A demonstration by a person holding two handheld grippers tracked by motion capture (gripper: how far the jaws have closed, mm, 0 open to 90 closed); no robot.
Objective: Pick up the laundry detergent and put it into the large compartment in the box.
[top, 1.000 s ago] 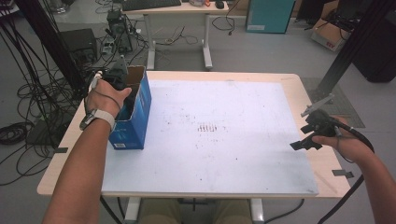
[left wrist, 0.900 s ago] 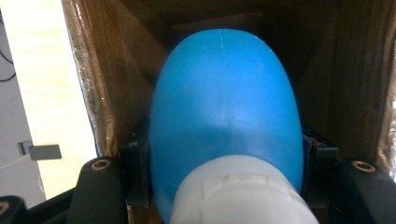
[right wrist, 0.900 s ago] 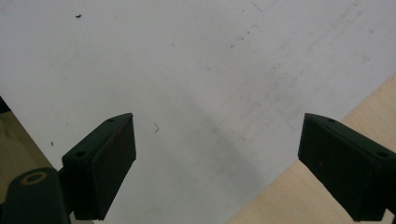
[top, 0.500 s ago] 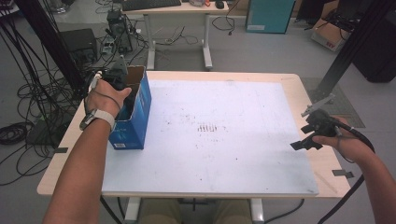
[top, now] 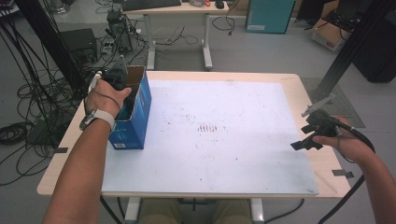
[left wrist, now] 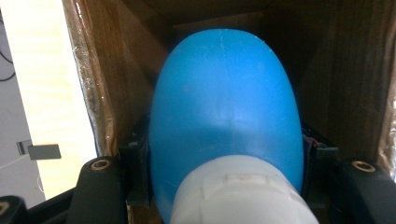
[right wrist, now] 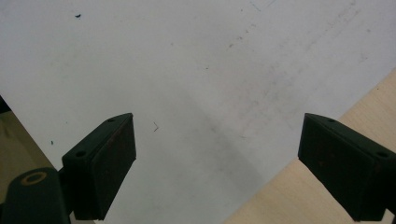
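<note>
No shift: bottle (left wrist: 224, 112) inside box (top: 140, 105).

left wrist: pale watch band (top: 99, 117) | forearms: bare | grippers: black, screw-holed fingers (right wrist: 108, 163) | right: black cable (top: 359, 140)

We see almost no change across the high view pictures. The left gripper (top: 122, 88) sits in the mouth of the blue box (top: 135, 122) exactly as it does a second ago, and the right gripper (top: 309, 136) hangs over the table's (top: 299, 88) right edge in the same place. No object on the white mat (top: 210, 135) shifts either.
</note>
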